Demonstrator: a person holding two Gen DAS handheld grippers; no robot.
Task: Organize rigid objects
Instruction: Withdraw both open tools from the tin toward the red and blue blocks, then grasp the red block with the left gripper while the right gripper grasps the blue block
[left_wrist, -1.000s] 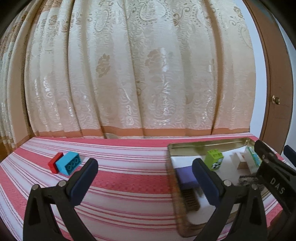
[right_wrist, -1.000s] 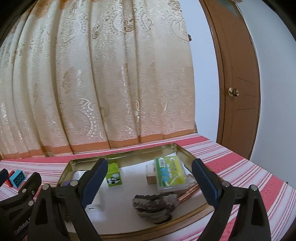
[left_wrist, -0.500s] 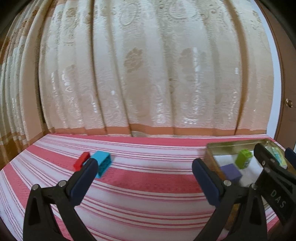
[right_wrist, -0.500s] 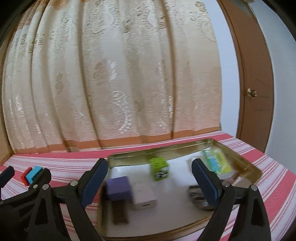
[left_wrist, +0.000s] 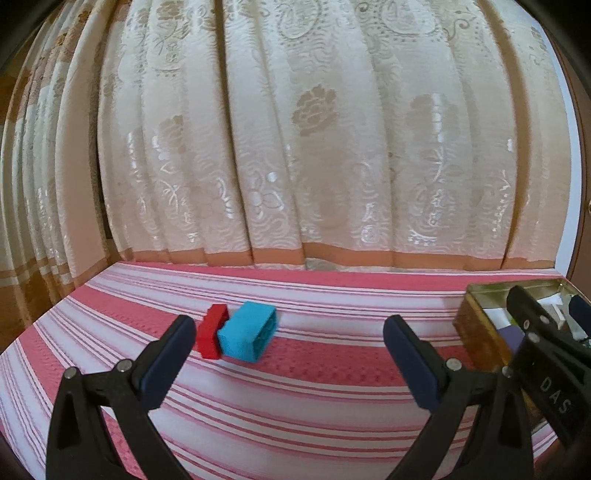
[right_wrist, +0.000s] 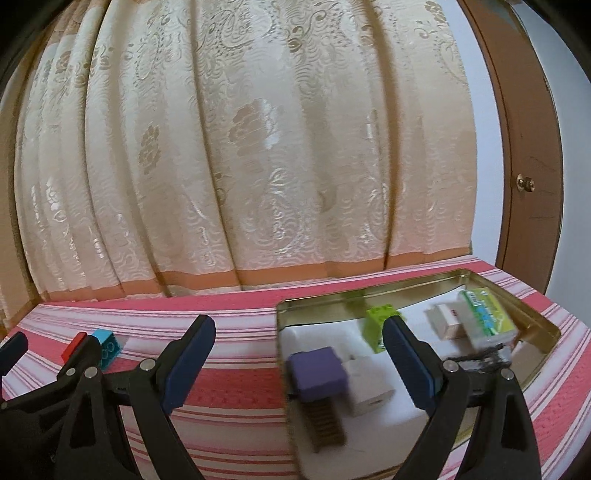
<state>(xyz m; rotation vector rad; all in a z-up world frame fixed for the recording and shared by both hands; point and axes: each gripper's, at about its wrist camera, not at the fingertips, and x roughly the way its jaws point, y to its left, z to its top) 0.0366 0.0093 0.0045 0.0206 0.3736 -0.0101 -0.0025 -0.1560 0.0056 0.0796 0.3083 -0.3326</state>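
A blue brick (left_wrist: 249, 336) and a red brick (left_wrist: 211, 331) lie side by side, touching, on the red-and-white striped cloth; they also show small at the left of the right wrist view, the blue brick (right_wrist: 108, 344) and the red brick (right_wrist: 74, 345). My left gripper (left_wrist: 288, 341) is open and empty, just short of the bricks. My right gripper (right_wrist: 299, 345) is open and empty over the left edge of a gold metal tin (right_wrist: 532, 317). The tin holds a purple block (right_wrist: 317, 371), a green brick (right_wrist: 380, 323), white boxes and a green packet (right_wrist: 487, 314).
A cream patterned curtain (left_wrist: 314, 147) hangs along the back edge of the surface. A brown door (right_wrist: 532, 147) stands at the right. The tin (left_wrist: 476, 325) sits at the right of the left wrist view, partly behind the right gripper.
Both grippers have swung to the left. The blue and red bricks now sit near the middle of the left wrist view, and the tin has slid to the right in both views.
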